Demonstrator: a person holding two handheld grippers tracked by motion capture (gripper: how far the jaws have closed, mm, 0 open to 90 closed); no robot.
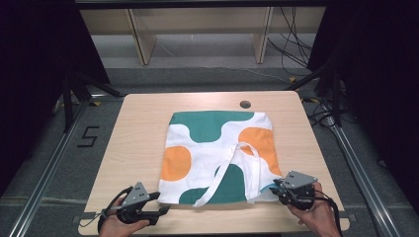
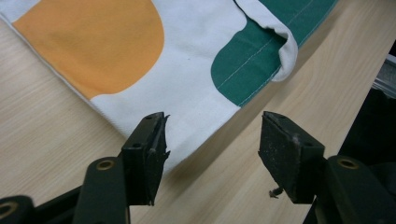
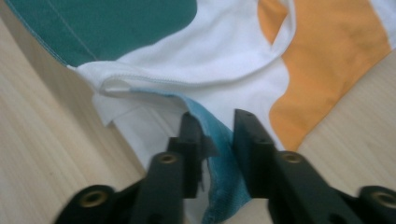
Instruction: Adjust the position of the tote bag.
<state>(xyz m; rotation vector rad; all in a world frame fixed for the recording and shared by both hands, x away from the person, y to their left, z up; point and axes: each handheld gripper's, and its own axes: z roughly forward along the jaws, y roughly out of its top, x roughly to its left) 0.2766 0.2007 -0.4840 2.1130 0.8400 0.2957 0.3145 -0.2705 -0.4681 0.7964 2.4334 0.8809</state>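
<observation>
Now the bag (image 1: 217,153) lies flat on the table (image 1: 133,143); the left gripper (image 2: 212,144) gapes wide, holding nothing; the right gripper (image 3: 217,149) pinches the bag's near corner; better grab deep, pull gently.

My high view sits above my side of the table (image 1: 148,118), looking forward and down — the whole top, with shelving beyond. The camera on my left gripper (image 2: 212,140) looks close along its jaws at the tote bag (image 2: 187,60)'s near corner. The one on my right gripper (image 3: 218,140) peers closer still at the bag's opposite near corner — all three views share that bag.
</observation>
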